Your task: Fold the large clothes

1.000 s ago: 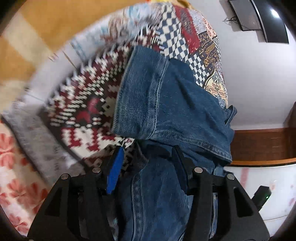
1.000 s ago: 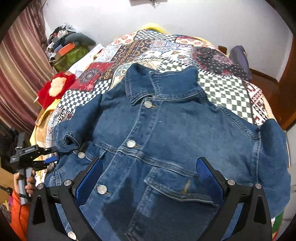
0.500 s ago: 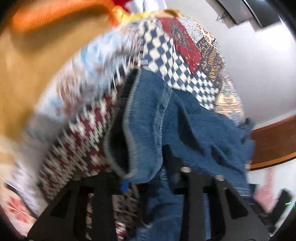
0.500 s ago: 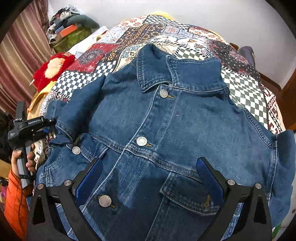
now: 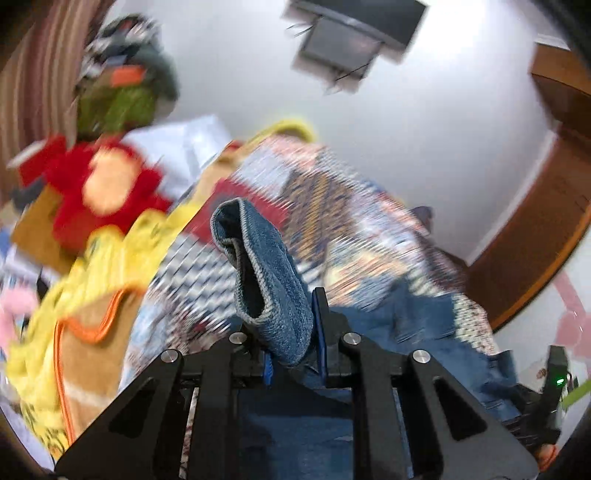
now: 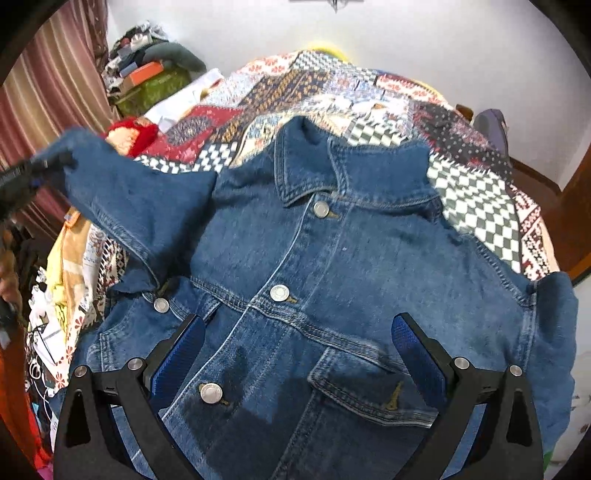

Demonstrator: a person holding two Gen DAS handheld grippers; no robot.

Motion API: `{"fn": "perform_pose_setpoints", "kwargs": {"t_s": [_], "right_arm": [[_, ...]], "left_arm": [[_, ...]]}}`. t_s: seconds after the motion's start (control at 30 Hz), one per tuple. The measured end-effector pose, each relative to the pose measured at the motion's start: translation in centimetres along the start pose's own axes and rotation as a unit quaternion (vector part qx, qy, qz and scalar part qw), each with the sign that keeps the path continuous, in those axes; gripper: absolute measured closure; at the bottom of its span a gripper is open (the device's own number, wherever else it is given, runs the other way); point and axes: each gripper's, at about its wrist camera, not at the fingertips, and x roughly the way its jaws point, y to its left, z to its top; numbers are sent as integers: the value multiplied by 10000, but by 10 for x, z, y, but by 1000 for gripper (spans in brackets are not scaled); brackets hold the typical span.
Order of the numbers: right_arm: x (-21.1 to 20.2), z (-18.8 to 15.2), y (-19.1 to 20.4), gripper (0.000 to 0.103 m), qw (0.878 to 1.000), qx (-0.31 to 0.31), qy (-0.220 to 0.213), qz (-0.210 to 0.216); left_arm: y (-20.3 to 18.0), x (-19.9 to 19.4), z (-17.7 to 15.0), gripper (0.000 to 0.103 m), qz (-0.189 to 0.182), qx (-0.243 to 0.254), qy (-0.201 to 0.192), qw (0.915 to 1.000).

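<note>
A blue denim jacket (image 6: 332, 266) lies front up, buttoned, on a patchwork quilt (image 6: 472, 199), collar at the far side. My left gripper (image 5: 293, 354) is shut on the cuff of the jacket's left sleeve (image 5: 266, 280), which sticks up between its fingers. In the right wrist view that sleeve (image 6: 129, 199) is lifted off the bed and stretched toward the left, with the left gripper (image 6: 33, 173) at its end. My right gripper (image 6: 295, 350) is open and empty, hovering over the jacket's lower front near the chest pocket (image 6: 369, 387).
A red plush toy (image 5: 99, 192) and yellow cloth (image 5: 110, 258) lie left of the bed. A cluttered pile (image 6: 147, 74) stands at the back left by a striped curtain (image 6: 44, 103). A wooden frame (image 5: 535, 229) borders the right. A wall screen (image 5: 351, 33) hangs above.
My left gripper closed on the sleeve cuff and swung it up and out to the left, off the bed. My right gripper came closer over the jacket front and stayed open.
</note>
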Motion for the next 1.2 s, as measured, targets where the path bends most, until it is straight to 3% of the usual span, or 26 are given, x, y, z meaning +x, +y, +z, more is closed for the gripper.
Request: {"fn": "perform_pose_setpoints", "kwargs": {"t_s": [0.17,0.33,0.5,0.57,0.73,0.93,1.0,1.07,1.2], "right_arm": [[-24,-6,-19,2,9996,118,-251,1],[-47,-15,-50,2,9984,329,-454,-78],[-64,-27,-82,2,9965,584,-550,-213],[-69,-35,-96,2,9955,719,-554,-265],[-76,-55,-129,2,9926,1024,-462,-466],[-85,-73,-159,2,9879,1416,-413,-490],[-89,-73,-165,2,9861,1541,-449,-424],[-92,-71,-168,2,9850,1616,-502,-333],[-91,-56,-162,2,9852,1607,-579,-167]], "left_arm": [[-86,-3,21,86,-439,702,-167,9964],[-173,6,15,86,-1006,1397,-28,9851],[-244,32,-15,88,-1512,1948,440,9681],[-266,53,-36,88,-1633,2045,825,9616],[-289,103,-82,88,-1879,1910,1877,9450],[-296,129,-129,85,-1826,1931,2827,9217],[-296,128,-139,73,-1809,1994,2970,9161],[-293,127,-143,45,-1698,1995,2993,9175],[-286,114,-138,44,-1672,1961,2865,9228]]}}
